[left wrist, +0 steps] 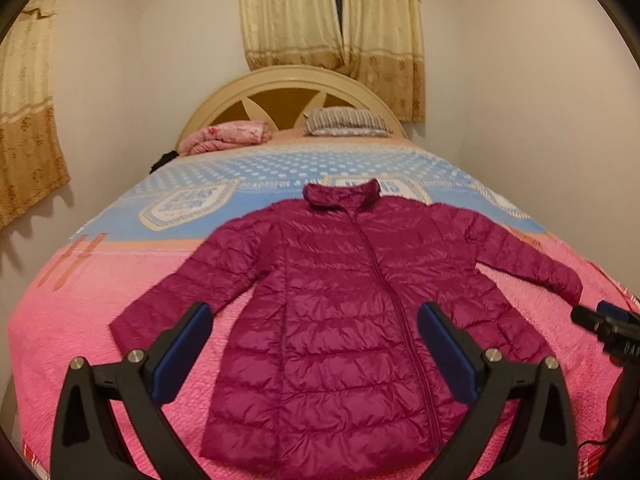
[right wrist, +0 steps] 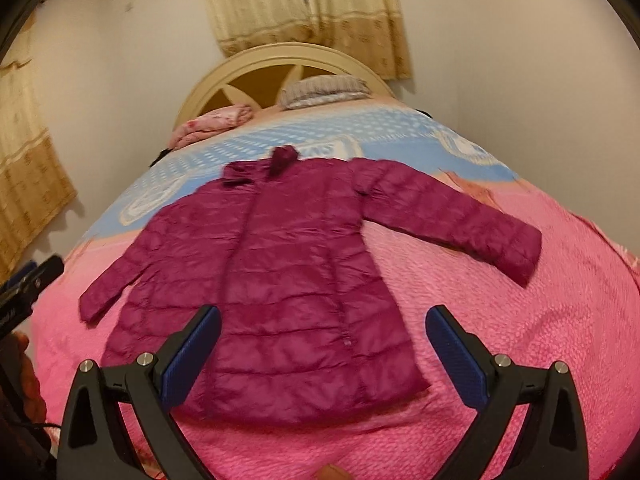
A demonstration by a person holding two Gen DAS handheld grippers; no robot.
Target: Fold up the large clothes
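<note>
A magenta quilted puffer jacket lies flat and zipped on the bed, collar toward the headboard, both sleeves spread out to the sides. In the right wrist view the same jacket shows its right sleeve stretched far right. My left gripper hovers open above the jacket's lower half, nothing between its blue pads. My right gripper is open too, above the hem's right side. Each gripper appears at the other view's edge: the right one, the left one.
The bed has a pink and blue patterned cover. A folded pink blanket and a striped pillow rest by the cream headboard. Curtains hang behind. Walls close in on both sides.
</note>
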